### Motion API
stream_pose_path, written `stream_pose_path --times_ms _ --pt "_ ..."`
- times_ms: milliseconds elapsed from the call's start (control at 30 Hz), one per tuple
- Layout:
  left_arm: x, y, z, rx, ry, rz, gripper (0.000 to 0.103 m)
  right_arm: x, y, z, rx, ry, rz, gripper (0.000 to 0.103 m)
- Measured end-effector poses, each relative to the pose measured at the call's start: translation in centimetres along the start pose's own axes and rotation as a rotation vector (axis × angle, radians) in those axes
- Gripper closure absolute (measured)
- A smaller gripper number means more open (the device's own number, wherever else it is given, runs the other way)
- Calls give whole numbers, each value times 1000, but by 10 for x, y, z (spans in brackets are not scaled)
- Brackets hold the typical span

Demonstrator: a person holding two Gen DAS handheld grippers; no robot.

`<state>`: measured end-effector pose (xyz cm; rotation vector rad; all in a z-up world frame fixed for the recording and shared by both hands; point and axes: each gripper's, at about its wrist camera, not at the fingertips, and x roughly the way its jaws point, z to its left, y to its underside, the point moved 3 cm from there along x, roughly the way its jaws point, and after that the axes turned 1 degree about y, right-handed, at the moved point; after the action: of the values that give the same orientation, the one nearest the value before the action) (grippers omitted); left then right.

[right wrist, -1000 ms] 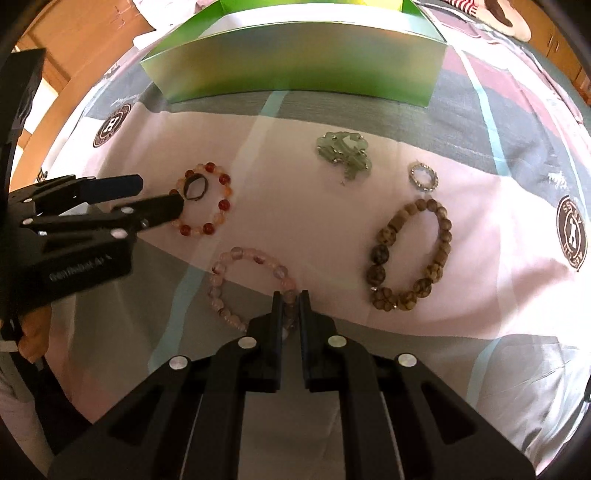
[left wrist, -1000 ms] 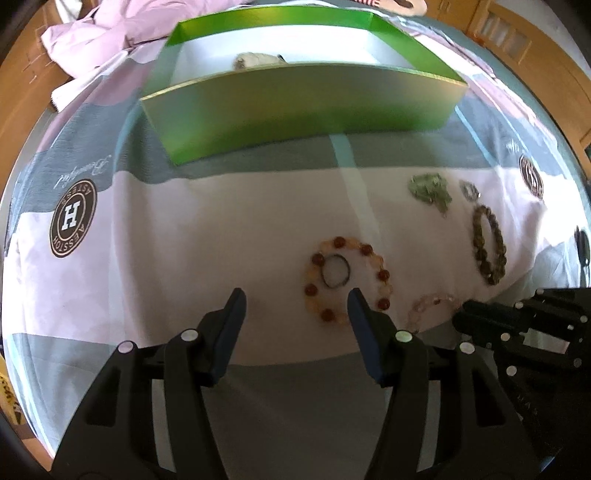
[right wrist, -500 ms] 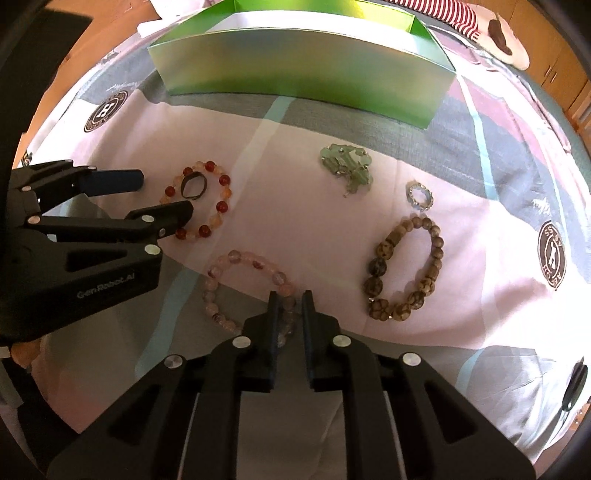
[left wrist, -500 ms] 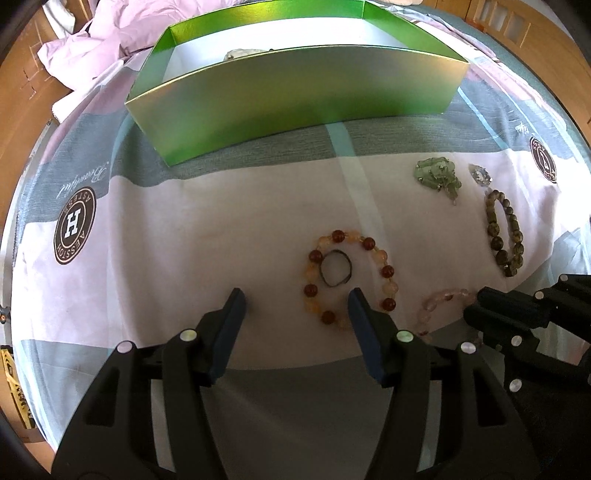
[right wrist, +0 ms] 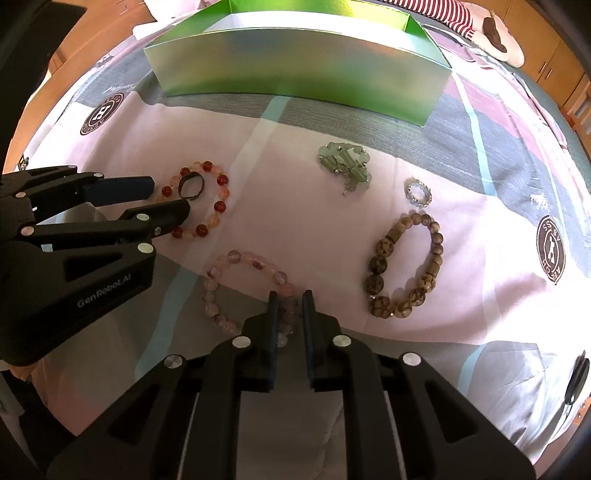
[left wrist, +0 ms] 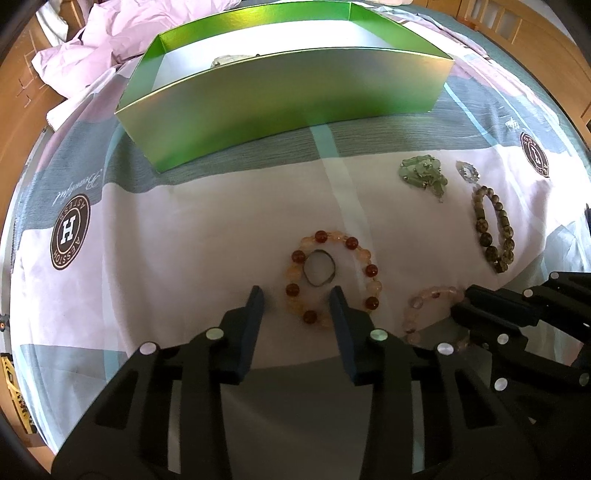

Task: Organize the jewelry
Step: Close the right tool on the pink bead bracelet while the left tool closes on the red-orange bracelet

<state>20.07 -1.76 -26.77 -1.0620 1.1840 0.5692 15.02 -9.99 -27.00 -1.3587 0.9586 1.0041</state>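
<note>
A red-and-amber bead bracelet [left wrist: 354, 254] lies on the pink bedsheet with a dark ring [left wrist: 320, 266] inside it. My left gripper [left wrist: 295, 295] is open, its fingers astride the bracelet's near edge; it also shows in the right wrist view [right wrist: 168, 199]. My right gripper [right wrist: 290, 299] has closed on the near side of a pale pink bead bracelet [right wrist: 240, 258]. A brown bead bracelet [right wrist: 406, 266], a green jade piece [right wrist: 345, 160] and a small silver ring [right wrist: 417, 192] lie to the right. The green box [left wrist: 295, 110] stands behind.
Crumpled pink bedding [left wrist: 92, 48] lies at the back left. Wooden furniture [left wrist: 535, 33] borders the bed. A pale item [left wrist: 229, 59] sits inside the box. A striped cloth and a toy [right wrist: 495, 33] lie behind the box at the right.
My left gripper has moved forward and narrowed around the red-and-amber bracelet's near edge. My right gripper stays on the pink bracelet, its jaws slightly wider.
</note>
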Motion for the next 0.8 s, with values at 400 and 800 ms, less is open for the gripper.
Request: stream_pose_path --times_ms 400,800 --pt "1 -2 9 -43 57 6 59 -2 -4 -12 26 -24 -6 90" --pt "1 -2 15 -72 95 8 57 -6 -7 -20 33 -26 -9 75"
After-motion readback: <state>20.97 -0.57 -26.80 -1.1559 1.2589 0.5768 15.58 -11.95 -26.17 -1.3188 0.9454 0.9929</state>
